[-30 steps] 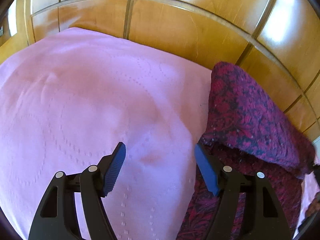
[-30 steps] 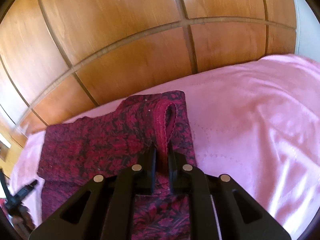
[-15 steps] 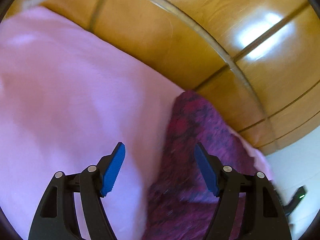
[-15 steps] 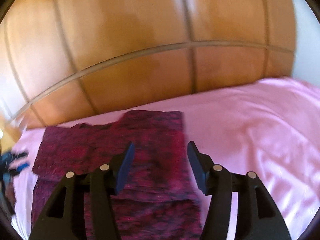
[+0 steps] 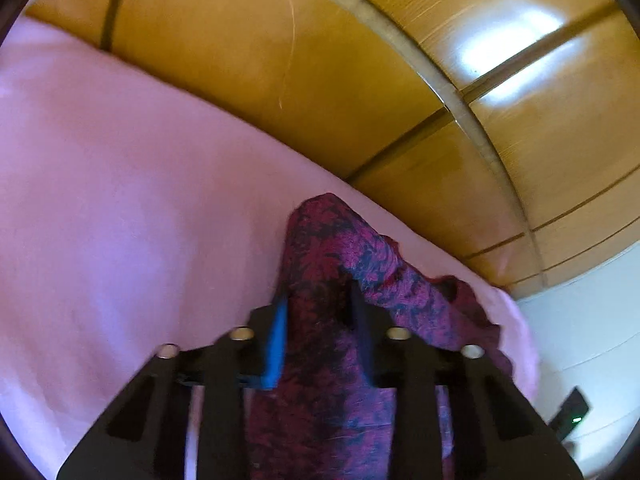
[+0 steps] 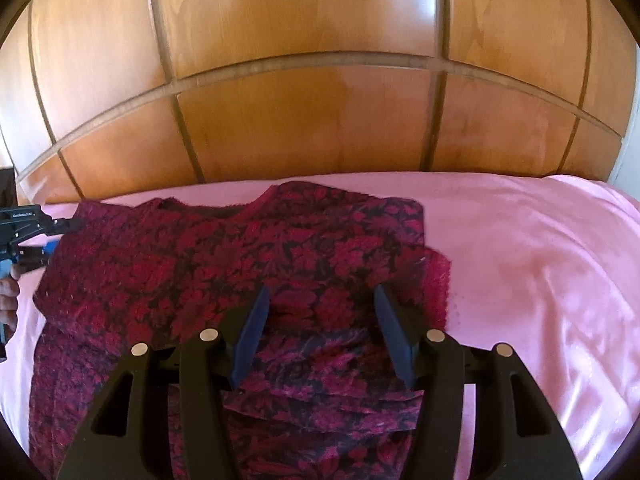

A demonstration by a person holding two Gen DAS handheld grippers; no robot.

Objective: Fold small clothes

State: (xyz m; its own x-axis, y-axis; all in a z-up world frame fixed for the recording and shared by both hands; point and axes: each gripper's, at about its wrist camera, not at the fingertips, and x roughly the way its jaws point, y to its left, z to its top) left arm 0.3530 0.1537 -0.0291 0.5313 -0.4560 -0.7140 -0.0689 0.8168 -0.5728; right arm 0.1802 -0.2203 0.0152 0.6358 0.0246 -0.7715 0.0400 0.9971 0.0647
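The red-and-black floral knit top [image 6: 224,264] lies on the pink bedspread [image 6: 540,280], just in front of the wooden headboard [image 6: 304,120]. The side of the top farther from the headboard's left end appears folded in already, with a fold edge running across below it. The right gripper [image 6: 320,320] hovers over that folded part, jaws standing apart with nothing pinched. The left gripper [image 5: 316,320] is at the top's other edge, its jaws closing around a raised ridge of the knit. By my reading, one side is folded; the second side and a final halving remain
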